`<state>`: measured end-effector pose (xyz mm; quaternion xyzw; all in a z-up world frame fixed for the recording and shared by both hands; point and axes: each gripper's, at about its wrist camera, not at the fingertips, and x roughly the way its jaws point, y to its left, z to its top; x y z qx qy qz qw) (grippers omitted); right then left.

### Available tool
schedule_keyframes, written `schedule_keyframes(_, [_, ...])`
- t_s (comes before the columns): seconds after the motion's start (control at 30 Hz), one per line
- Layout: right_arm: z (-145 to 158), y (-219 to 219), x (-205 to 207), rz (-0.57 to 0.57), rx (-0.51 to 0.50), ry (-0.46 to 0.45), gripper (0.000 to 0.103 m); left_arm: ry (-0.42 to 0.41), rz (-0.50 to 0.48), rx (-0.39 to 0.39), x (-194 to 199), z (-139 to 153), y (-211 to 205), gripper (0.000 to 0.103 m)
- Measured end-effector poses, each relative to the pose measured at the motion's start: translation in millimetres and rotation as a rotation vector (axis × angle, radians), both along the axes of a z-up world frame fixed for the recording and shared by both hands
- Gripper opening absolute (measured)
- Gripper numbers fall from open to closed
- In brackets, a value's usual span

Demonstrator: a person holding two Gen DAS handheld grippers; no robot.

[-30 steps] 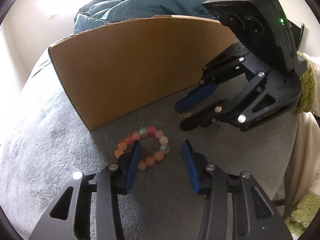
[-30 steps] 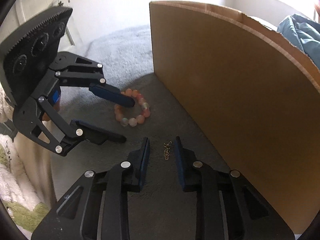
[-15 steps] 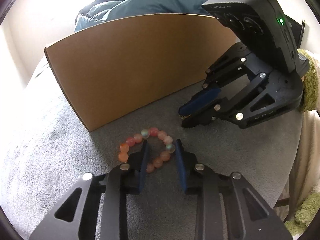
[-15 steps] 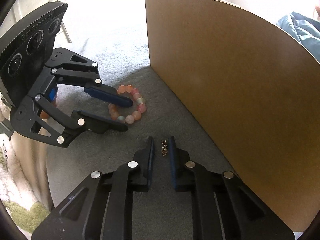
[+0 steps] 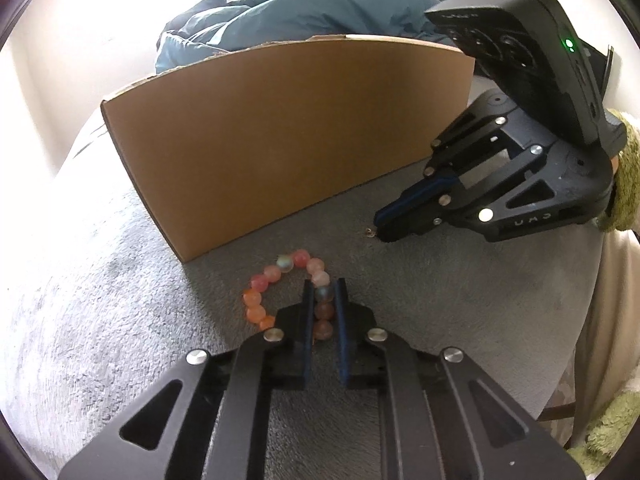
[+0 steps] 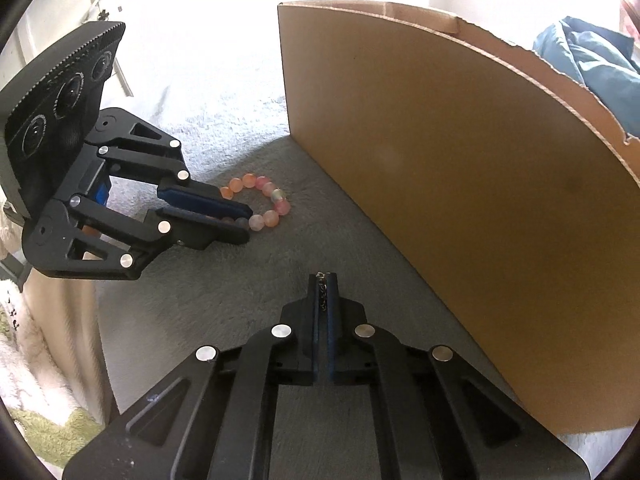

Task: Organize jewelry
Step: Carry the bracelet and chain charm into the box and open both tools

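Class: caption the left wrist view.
Left tongs closing on bracelet; right tongs shut on chain, beside box.

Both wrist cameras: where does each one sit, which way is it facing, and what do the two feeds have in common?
Left wrist view: sits on the left gripper, looking forward and down along its own fingers, whose jaws are closing on the bead bracelet; the right gripper shows at right.
Right wrist view: sits on the right gripper, looking down its own fingers, shut on a thin chain; the left gripper shows at left.
Shared: the bracelet, the cardboard box, the grey fleece surface, and each other's gripper.
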<state>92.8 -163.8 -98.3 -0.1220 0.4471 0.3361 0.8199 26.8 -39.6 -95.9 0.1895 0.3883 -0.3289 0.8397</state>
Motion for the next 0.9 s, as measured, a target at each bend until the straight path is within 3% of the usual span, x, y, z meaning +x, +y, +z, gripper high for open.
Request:
schedule_keyframes(0.47, [32, -10, -31, -0.060, 0.040, -0.068, 0.001, -0.036, 0.047, -0.049, -10, 22, 16, 0.009])
schedule_keyframes(0.9, [74, -32, -54, -0.119, 0.071, -0.167, 0.001, -0.089, 0.086, -0.134, -29, 67, 31, 0.009])
